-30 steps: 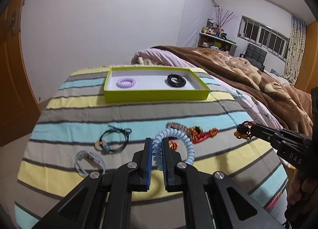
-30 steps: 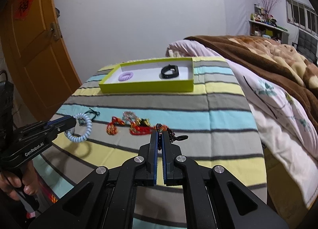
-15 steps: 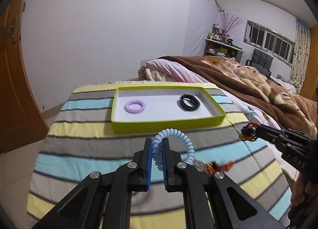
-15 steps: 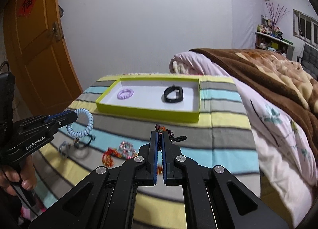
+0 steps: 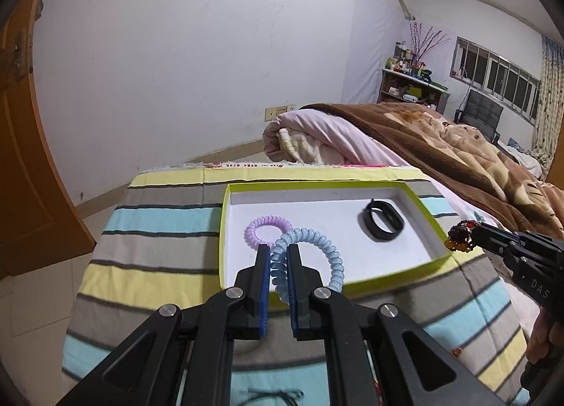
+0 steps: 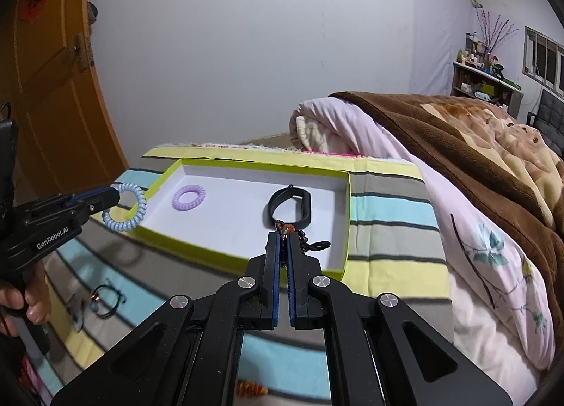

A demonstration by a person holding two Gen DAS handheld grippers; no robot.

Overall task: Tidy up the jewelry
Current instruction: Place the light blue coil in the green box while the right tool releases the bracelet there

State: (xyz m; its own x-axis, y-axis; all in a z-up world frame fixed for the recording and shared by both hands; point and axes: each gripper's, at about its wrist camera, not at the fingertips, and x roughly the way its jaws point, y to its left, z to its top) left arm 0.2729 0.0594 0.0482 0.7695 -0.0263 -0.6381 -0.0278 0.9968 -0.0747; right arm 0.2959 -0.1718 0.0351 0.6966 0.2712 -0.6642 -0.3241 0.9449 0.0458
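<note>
Right tongs pinching beaded bracelet

**Jewelry count**

Three coil hair ties: a purple one and a black band in one tray, a blue one held. One beaded bracelet held. One corded bracelet at 8 o'clock on the bed.

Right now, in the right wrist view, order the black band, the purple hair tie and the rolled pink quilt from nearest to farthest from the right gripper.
1. Black band: in the tray, just beyond the right gripper.
2. Purple hair tie: tray's left part, farther off.
3. Rolled pink quilt: behind the tray, on the right.
</note>
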